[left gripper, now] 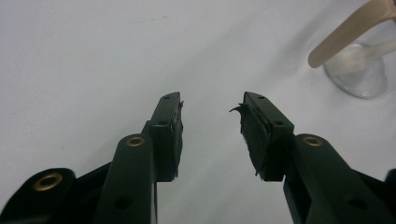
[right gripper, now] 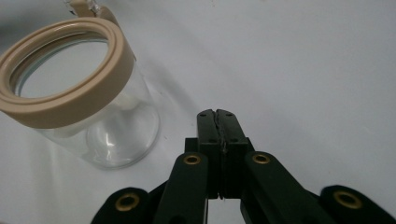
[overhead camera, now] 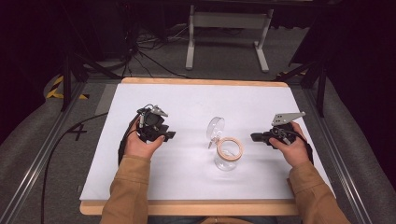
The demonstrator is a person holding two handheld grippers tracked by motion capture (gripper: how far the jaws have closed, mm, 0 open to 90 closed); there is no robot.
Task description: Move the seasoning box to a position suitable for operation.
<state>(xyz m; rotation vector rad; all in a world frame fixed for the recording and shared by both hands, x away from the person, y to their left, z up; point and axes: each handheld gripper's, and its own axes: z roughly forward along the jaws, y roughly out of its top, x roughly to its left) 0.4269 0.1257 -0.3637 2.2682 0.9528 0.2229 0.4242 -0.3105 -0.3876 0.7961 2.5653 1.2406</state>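
A clear glass jar [overhead camera: 227, 157] with a tan rubber ring on its rim stands upright in the middle of the white table; its hinged glass lid [overhead camera: 215, 127] is swung open behind it. The jar [right gripper: 88, 93] looks empty in the right gripper view. My left gripper [overhead camera: 169, 136] is held to the jar's left, open with nothing between its pads [left gripper: 173, 126], and the jar's base [left gripper: 357, 70] shows at the upper right of its view. My right gripper [overhead camera: 254, 137] sits just right of the jar, jaws pressed together and empty [right gripper: 217, 114].
The white sheet [overhead camera: 187, 102] covers a wood-edged table [overhead camera: 196, 207]. Beyond the far edge a white stand [overhead camera: 229, 28] and black cables lie on the grey floor. Metal rails run along both sides of the table.
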